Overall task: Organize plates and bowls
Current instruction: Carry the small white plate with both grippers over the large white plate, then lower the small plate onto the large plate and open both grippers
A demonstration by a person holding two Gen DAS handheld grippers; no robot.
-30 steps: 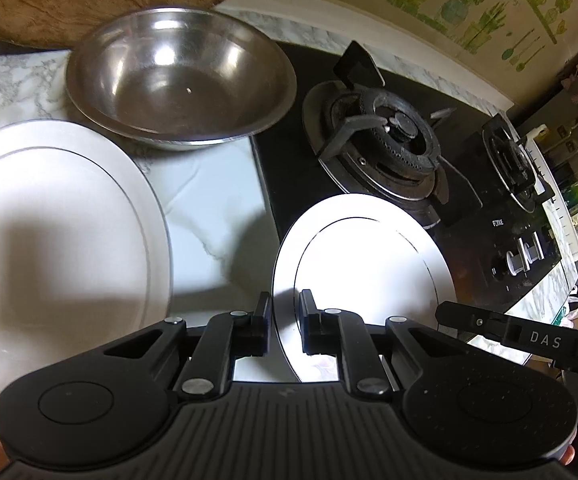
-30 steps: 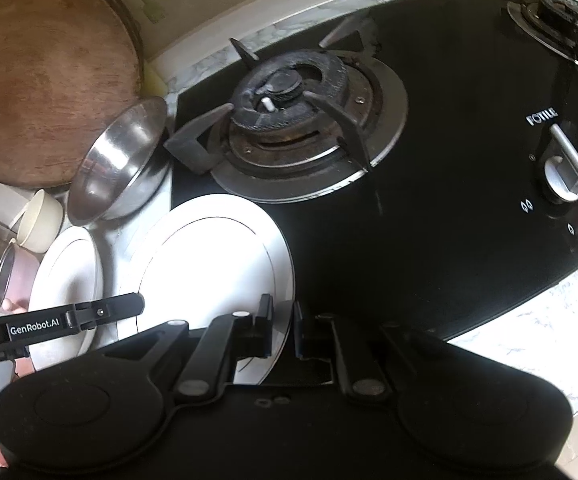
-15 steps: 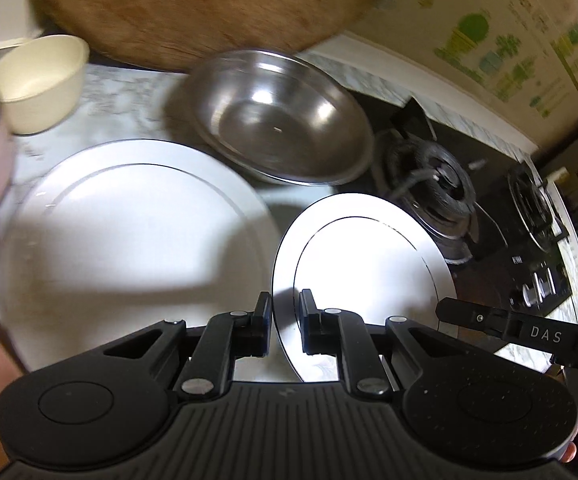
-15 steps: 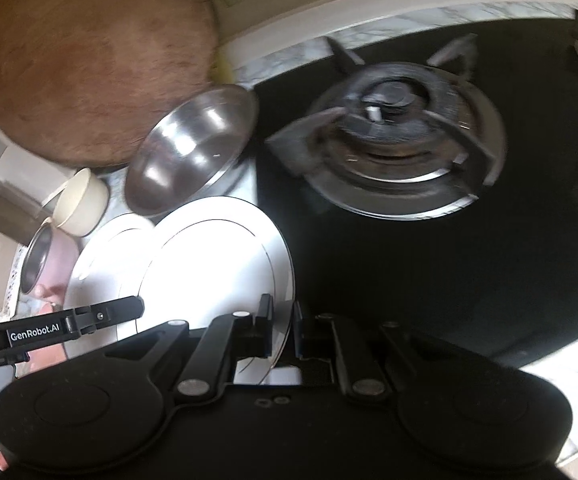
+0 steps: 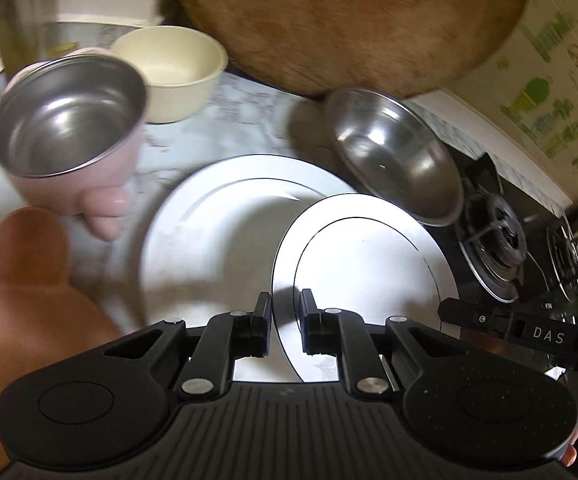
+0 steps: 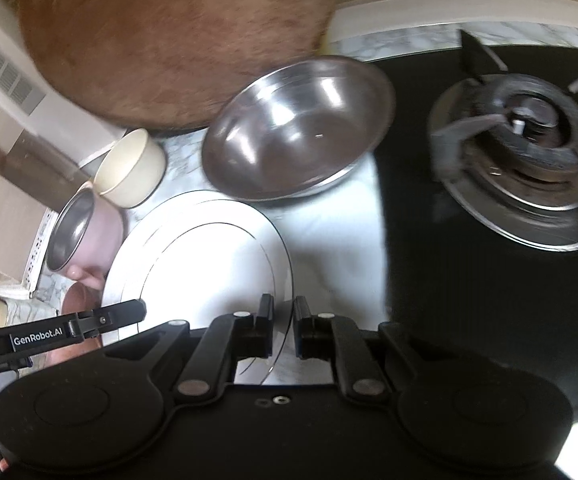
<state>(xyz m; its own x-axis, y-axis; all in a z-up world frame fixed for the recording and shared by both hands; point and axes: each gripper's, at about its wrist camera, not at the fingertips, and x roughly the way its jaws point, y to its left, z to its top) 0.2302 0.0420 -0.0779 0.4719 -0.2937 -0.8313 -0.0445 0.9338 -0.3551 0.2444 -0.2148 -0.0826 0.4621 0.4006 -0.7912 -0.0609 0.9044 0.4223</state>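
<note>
Both grippers are shut on the rim of one small white plate (image 5: 365, 264), held above a larger white plate (image 5: 209, 216) that lies on the marble counter. My left gripper (image 5: 285, 328) grips its near left edge. My right gripper (image 6: 283, 330) grips its right edge; the plate shows in the right wrist view (image 6: 209, 264). A steel bowl (image 5: 393, 156) sits beyond the plates. A cream bowl (image 5: 173, 72) and a pink steel-lined bowl (image 5: 69, 120) are at the left.
A round wooden board (image 5: 349, 20) leans against the back wall. A black gas hob (image 6: 521, 148) with burners is at the right. A bare hand (image 5: 25, 292) is near the pink bowl at the left.
Both grippers carried the small plate left, from beside the hob to above the larger plate. The pink bowl and the hand came into view at the left.
</note>
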